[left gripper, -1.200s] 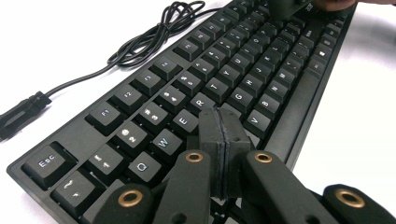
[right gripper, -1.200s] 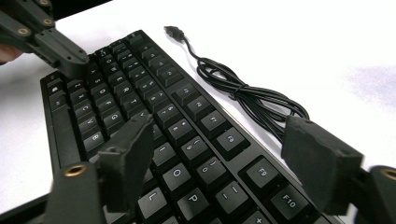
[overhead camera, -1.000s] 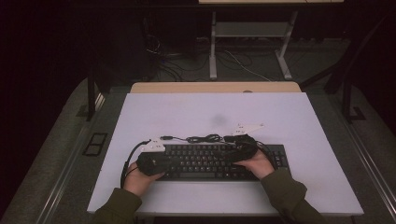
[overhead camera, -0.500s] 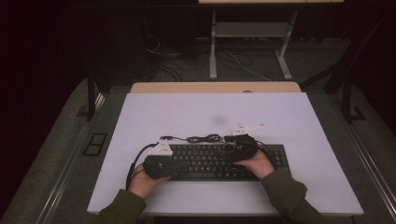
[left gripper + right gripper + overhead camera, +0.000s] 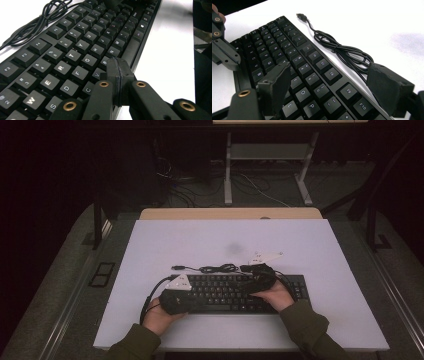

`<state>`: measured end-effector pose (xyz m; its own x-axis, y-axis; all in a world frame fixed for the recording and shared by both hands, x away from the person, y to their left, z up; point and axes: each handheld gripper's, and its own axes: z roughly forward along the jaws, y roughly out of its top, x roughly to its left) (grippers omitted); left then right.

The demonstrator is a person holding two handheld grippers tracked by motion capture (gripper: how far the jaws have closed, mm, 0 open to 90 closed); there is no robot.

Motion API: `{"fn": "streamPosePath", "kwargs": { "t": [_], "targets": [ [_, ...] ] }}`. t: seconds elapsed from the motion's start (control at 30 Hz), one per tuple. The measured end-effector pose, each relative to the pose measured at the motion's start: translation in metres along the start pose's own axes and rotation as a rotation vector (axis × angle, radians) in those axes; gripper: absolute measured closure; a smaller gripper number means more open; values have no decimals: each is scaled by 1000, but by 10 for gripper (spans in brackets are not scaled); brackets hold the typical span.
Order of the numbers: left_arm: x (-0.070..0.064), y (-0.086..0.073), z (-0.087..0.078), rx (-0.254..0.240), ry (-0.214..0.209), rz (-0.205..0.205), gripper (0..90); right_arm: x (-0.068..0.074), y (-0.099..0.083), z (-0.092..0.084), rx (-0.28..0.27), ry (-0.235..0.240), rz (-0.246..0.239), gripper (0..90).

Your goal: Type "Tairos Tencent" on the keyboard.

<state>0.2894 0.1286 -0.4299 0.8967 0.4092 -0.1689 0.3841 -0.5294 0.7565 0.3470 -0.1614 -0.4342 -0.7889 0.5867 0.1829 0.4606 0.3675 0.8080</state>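
Observation:
A black keyboard [image 5: 225, 292] lies on the white table [image 5: 200, 240] near its front edge. Its bundled black cable [image 5: 215, 268] rests just behind it, ending in a USB plug [image 5: 176, 268]. My left gripper [image 5: 117, 72] is shut with nothing between its jaws, and its tip hovers over the keyboard's front edge by the space bar. In the high view the left gripper [image 5: 197, 304] is at the keyboard's left end. My right gripper [image 5: 332, 85] stands wide open. One jaw is over the keys and the other is past the back edge, above the cable [image 5: 342, 51].
A wooden desk edge [image 5: 230, 213] runs behind the white table. Metal legs [image 5: 228, 170] and loose floor cables [image 5: 260, 187] lie beyond it in the dark. A faint grey smudge [image 5: 234, 247] marks the table behind the keyboard.
My left gripper has shifted a little to the right along the keyboard's front edge. The right gripper and the keyboard have kept still.

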Motion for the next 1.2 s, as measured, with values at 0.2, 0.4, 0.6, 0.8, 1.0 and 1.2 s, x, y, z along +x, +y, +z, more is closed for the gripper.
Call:
{"fn": "streamPosePath", "kwargs": {
  "t": [0.2,0.4,0.6,0.8,1.0,1.2],
  "targets": [
    [-1,0,4,11,-6,3,893,0,0,0,-1,0,-1,194],
    [-1,-1,8,26,-9,6,893,0,0,0,0,0,2,194],
    [0,-2,11,36,-14,3,894,0,0,0,2,0,3,194],
    [-1,-1,10,40,-8,11,894,0,0,0,0,1,1,195],
    [-1,0,7,27,-7,8,893,0,0,0,0,1,2,195],
    [-1,1,5,12,-5,5,893,0,0,0,-1,2,1,195]
  ]
}}
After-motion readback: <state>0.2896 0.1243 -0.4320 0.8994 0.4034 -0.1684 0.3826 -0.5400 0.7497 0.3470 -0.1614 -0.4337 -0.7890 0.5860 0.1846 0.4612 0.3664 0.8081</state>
